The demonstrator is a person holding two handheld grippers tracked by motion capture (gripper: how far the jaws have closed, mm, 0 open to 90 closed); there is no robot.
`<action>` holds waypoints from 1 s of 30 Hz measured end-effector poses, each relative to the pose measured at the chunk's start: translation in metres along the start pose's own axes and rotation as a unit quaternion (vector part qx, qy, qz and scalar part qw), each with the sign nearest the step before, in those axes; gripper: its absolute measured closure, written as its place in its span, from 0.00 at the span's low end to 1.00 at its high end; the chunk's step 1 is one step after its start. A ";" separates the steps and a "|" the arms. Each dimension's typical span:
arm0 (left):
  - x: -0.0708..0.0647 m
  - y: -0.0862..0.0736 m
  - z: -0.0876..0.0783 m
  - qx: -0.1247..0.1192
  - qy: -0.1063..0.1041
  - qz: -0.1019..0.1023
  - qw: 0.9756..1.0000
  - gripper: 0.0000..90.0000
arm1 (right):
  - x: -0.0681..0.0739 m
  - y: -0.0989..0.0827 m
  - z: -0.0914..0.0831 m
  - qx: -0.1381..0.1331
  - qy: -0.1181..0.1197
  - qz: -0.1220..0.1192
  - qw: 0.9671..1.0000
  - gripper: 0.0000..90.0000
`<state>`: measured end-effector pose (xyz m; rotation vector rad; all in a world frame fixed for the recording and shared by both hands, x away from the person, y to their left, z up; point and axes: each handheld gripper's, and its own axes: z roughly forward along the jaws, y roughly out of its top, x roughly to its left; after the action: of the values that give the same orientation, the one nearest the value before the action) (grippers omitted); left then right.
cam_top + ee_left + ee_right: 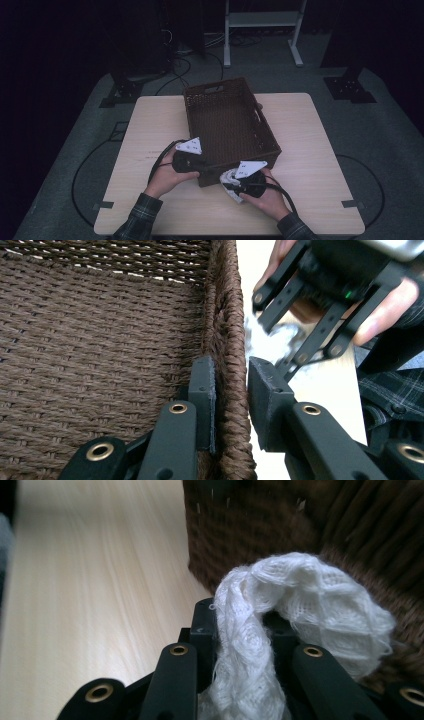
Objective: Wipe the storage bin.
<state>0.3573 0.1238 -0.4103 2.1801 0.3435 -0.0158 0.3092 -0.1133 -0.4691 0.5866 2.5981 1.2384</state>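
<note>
Left gripper [231, 395] is clamped on the near wall of the brown wicker basket [227, 330], one jaw inside and one outside, pinning the basket on the pale surface [310, 150]. To its right, the right gripper [240, 630] is closed tight on a white knitted cloth [305, 605], which bulges out above its jaws just in front of the basket's outer corner, low beside the wall rather than over the rim.

Judging from that, the cloth seems meant for the basket, and the main risk is a snag: loose knit loops could catch on the rough weave if the right gripper drags along the wall instead of lifting clear first. A push against the wall could also tilt or slide the basket, since the left gripper holds only a narrow part of the rim. The two grippers sit near each other, so a careless lift could knock them together.

How much cloth hangs below the right gripper is hidden by its own jaws and the hand. The basket's floor is dim in the high view, and its far handle [214, 89] is barely readable.
</note>
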 end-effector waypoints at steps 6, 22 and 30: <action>0.001 0.000 0.000 -0.001 -0.001 0.002 1.000 0.81 | 0.004 0.002 -0.004 -0.003 -0.004 -0.006 1.000 0.80; 0.001 0.000 0.000 0.001 -0.003 0.001 1.000 0.81 | 0.016 0.025 -0.032 -0.065 -0.011 -0.023 0.998 0.80; 0.000 0.000 0.000 0.002 -0.002 0.001 1.000 0.80 | 0.013 0.024 -0.014 -0.051 -0.003 -0.024 0.998 0.80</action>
<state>0.3577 0.1242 -0.4103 2.1841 0.3407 -0.0192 0.2992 -0.1040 -0.4412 0.5047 2.5120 1.3416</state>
